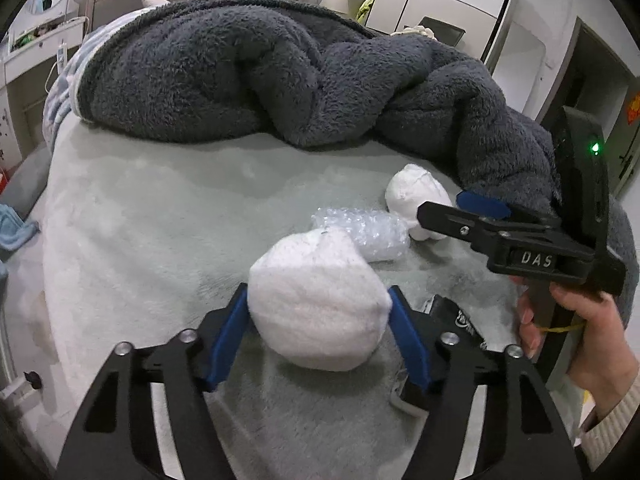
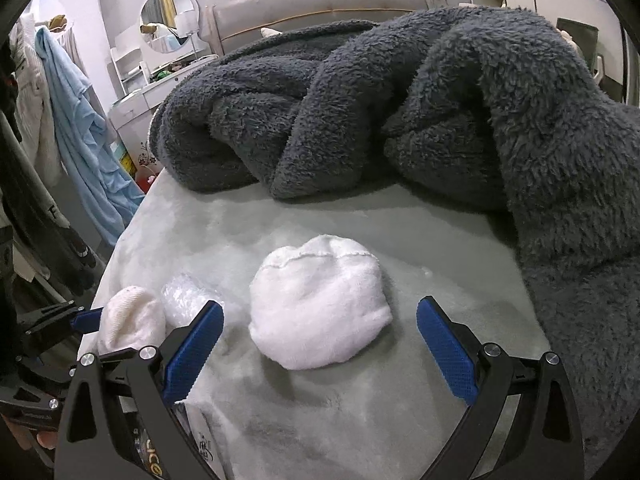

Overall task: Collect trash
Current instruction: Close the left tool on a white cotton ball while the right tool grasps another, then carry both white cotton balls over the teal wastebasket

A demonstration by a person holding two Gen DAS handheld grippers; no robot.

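A white fluffy bundle [image 1: 320,300] sits between the blue pads of my left gripper [image 1: 320,320], which is shut on it just above the pale grey bed cover. It also shows in the right wrist view [image 2: 128,324]. A roll of clear bubble wrap [image 1: 364,232] lies behind it, also seen at lower left in the right wrist view [image 2: 188,300]. A second white fluffy bundle [image 2: 320,304] lies on the cover. My right gripper [image 2: 320,344] is open around its near side without touching it. That gripper [image 1: 452,208] shows from the side in the left wrist view.
A dark grey fleece blanket [image 1: 280,68] is heaped across the far half of the bed [image 2: 360,420] and down its right side. A printed package [image 2: 160,460] lies under my right gripper. Clothes [image 2: 80,128] hang at the left beside a dresser with a round mirror [image 2: 168,20].
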